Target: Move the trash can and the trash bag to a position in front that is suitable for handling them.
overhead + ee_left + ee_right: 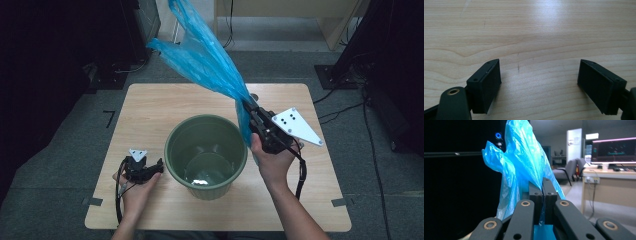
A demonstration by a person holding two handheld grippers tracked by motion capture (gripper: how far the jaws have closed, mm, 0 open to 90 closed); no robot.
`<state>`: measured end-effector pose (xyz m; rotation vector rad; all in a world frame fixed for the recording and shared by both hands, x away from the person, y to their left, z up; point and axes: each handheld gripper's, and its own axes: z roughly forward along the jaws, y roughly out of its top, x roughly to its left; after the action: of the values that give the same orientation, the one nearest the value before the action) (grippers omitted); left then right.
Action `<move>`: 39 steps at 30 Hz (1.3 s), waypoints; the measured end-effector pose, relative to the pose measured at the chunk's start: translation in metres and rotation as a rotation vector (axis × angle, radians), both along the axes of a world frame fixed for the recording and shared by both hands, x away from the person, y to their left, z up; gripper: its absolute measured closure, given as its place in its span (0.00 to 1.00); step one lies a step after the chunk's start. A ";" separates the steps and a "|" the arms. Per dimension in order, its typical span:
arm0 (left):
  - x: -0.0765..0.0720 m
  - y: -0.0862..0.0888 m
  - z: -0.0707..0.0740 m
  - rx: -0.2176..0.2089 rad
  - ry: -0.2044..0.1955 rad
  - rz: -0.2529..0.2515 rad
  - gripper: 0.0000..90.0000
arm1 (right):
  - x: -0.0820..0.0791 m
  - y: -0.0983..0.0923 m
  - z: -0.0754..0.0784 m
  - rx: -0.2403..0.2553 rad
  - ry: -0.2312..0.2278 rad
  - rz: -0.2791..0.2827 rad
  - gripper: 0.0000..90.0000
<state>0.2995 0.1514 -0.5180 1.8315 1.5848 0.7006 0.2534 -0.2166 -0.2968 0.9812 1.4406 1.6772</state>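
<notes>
A blue plastic bag [205, 55] streams up and to the back left from my right gripper [248, 106], which is shut on its lower end beside the right rim of a green bucket [206, 155]. In the right gripper view the two jaws are pressed together on the blue plastic bag [524, 167], and the gripper [543, 182] points level into the room. My left gripper [159, 163] rests in a hand on the table left of the bucket. Its jaws stand wide apart over bare wood, with nothing between the fingertips [486, 82].
The wooden table [145, 110] carries the bucket at its middle. Dark equipment stands at the back left [125, 35] and cables lie on the floor at the right [345, 105]. A desk with a monitor [614, 150] is seen in the right gripper view.
</notes>
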 end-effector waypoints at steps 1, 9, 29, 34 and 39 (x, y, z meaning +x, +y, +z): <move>0.000 0.000 0.000 0.000 0.000 0.000 0.20 | -0.001 0.003 0.003 0.003 -0.006 0.008 1.00; -0.001 0.003 0.001 -0.034 -0.003 0.007 0.20 | -0.005 0.034 0.018 0.018 -0.055 0.089 1.00; -0.021 0.013 0.048 -0.206 -0.245 0.024 0.26 | 0.005 0.065 0.021 0.086 -0.051 0.246 0.99; -0.026 0.014 0.061 -0.233 -0.286 0.015 0.27 | 0.002 0.072 0.019 0.060 -0.054 0.261 0.98; -0.026 0.014 0.064 -0.245 -0.293 0.012 0.27 | -0.002 0.064 0.009 0.043 -0.036 0.261 0.98</move>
<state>0.2731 0.1651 -0.4544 1.4707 1.4211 0.7096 0.2516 -0.1523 -0.2877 0.8084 1.5685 1.9083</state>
